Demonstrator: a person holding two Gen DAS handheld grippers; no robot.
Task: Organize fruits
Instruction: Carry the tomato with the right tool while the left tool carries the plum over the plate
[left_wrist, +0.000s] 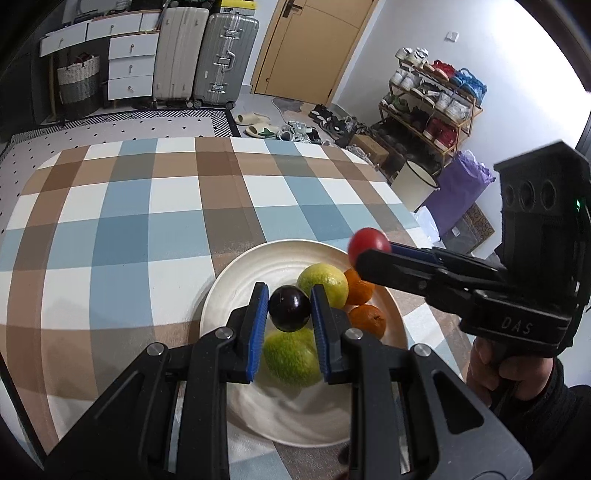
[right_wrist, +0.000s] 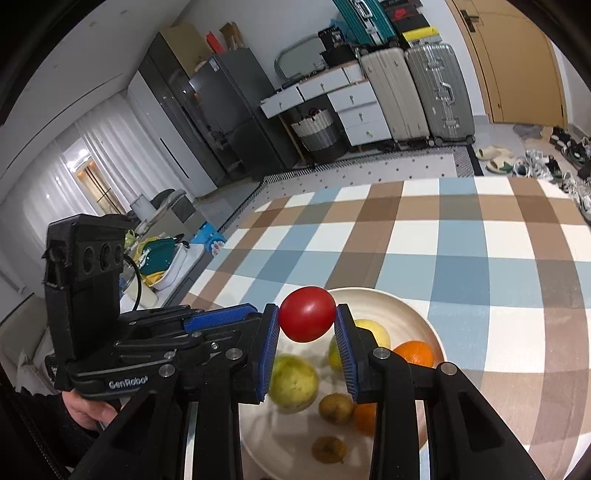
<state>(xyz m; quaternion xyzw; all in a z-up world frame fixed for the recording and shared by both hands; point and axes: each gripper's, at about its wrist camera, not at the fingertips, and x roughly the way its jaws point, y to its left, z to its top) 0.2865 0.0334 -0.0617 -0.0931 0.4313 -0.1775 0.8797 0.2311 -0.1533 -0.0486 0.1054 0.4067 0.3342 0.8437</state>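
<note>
Home living area, suitcases (left_wrist: 207, 55), shoe rack (left_wrist: 432, 107), fridge (right_wrist: 236, 110), checked tablecloth (left_wrist: 147, 221)

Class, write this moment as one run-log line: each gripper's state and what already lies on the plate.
left gripper: shut on dark plum | right gripper: shut on red tomato | white plate: green fruits, oranges

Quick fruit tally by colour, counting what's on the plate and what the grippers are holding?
Green: 2, on the plate
Orange: 2, on the plate
Brown: 2, on the plate
Dark purple: 1, in the left gripper
Red: 1, in the right gripper
Total: 8
</note>
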